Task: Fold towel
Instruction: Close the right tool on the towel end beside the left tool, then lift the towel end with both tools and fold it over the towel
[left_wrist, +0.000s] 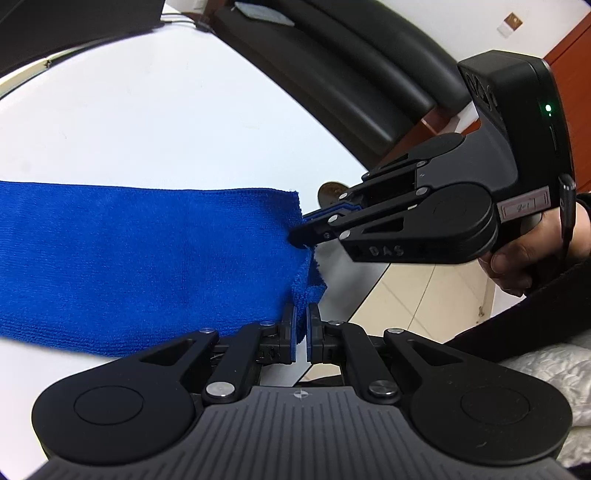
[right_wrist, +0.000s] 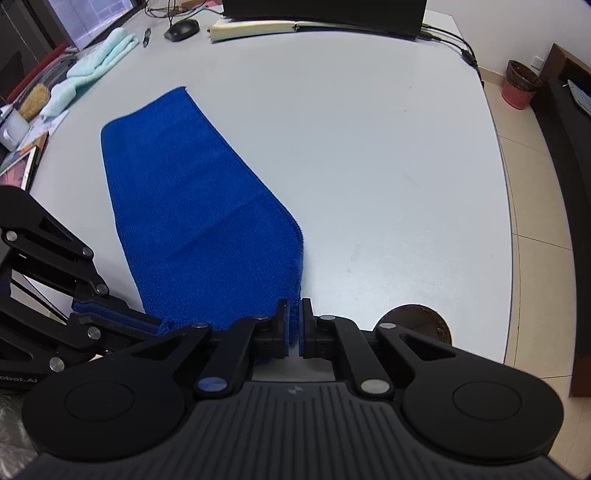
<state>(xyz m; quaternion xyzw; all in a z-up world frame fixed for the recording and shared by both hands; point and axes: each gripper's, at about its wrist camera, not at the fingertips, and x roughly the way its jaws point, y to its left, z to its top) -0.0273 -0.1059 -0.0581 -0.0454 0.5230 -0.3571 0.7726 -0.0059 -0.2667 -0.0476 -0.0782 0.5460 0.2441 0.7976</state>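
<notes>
Both the left gripper (left_wrist: 301, 325) and the right gripper (right_wrist: 294, 325) are clamped on the near corners of the blue towel (right_wrist: 192, 221), whose long axis runs away from them across the white table (right_wrist: 369, 147) toward the frame's upper left.

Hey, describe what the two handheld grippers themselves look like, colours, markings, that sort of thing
Both are matte black. The left gripper has ribbed dark grey housing, round pivot discs, silver rivets and blue finger pads. The right gripper, seen side-on, carries embossed "DAS" lettering, a green indicator light and a grey label plate; a bare hand with a dark sleeve grips its handle. No cables are visible on either.
</notes>
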